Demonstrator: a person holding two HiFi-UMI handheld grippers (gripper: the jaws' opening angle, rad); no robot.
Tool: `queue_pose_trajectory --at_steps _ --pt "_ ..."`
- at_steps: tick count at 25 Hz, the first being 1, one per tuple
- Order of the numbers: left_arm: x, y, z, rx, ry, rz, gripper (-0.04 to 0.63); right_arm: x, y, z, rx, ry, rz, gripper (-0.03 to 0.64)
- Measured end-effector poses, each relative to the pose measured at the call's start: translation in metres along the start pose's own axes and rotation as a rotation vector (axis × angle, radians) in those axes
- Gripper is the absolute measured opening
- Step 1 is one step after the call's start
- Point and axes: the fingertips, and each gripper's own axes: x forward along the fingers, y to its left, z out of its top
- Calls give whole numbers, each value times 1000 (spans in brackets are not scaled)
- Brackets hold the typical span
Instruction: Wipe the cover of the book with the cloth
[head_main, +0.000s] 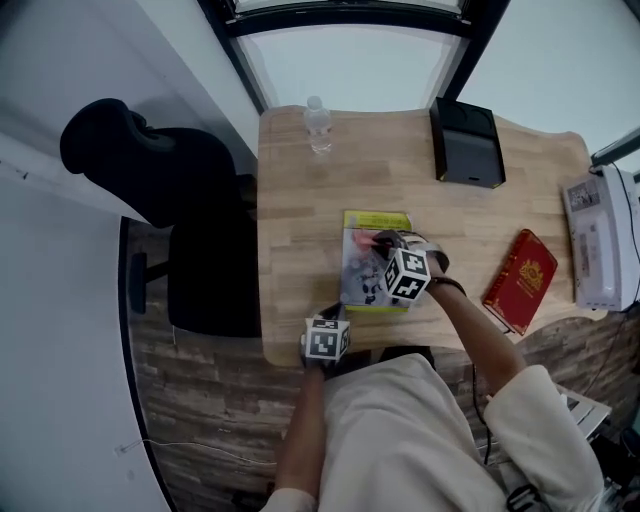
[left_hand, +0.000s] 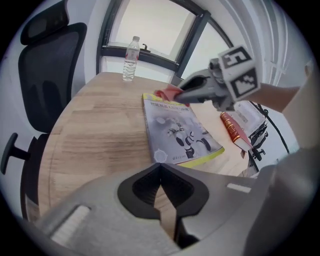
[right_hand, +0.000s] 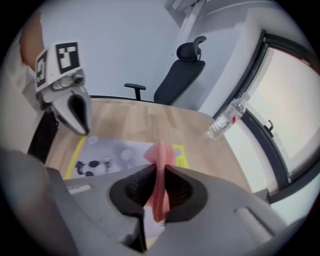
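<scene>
- The book (head_main: 372, 262), thin and rectangular with a glossy grey cover edged in yellow-green, was laid flat on the tabletop (head_main: 300, 200), close to its near edge.
- The tabletop was made of pale wood, with a plank grain and rounded corners.
- The cloth (right_hand: 161, 150), pink and soft, was pinched into an upright fold by the right claw (right_hand: 160, 170), whose jaws were closed tight on it.
- The cloth was held at the far end of the cover; whether it was pressed against the cover could not be told.
- The left claw (left_hand: 160, 169) was held at the tabletop's near edge, close to the book, with its dark ribbed tips brought together and nothing gripped.
- A clear plastic bottle (head_main: 318, 125) was stood upright by the far edge.
- A thick red book (head_main: 520, 280) with gold ornament was laid well off to the right.
- A black chair (head_main: 190, 200) with a mesh back was set at the tabletop's left side.
</scene>
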Motion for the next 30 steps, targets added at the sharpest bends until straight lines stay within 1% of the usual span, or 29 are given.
queue_pose_trajectory --at_steps 2,4,6,8,10,14,17,19,24,30 --pt "-6 3 -4 -2 3 6 6 19 -29 9 -5 1 -37 44" --pt "-11 4 -6 -16 -6 13 6 36 -46 15 -16 10 -52 44" --pt "-14 5 -8 -35 -14 25 6 50 -56 18 -12 24 -59 44" --pt "-16 9 -7 -51 -21 40 6 64 -56 18 9 46 -41 44" --pt "-17 12 -6 -60 -23 57 6 71 -46 19 7 53 -23 34" --pt "-17 18 -9 -84 -27 76 6 65 -16 28 -86 23 -10 34" --pt "-20 21 -9 -105 -38 76 6 60 8 33 -135 6 12 32" --pt "-21 22 -10 -111 -42 71 6 56 24 37 -161 -1 26 34" --pt "-23 28 -13 -118 -52 62 6 45 70 43 -266 -15 62 35" --pt "-25 27 -12 -122 -76 42 6 22 127 38 -300 -24 129 41"
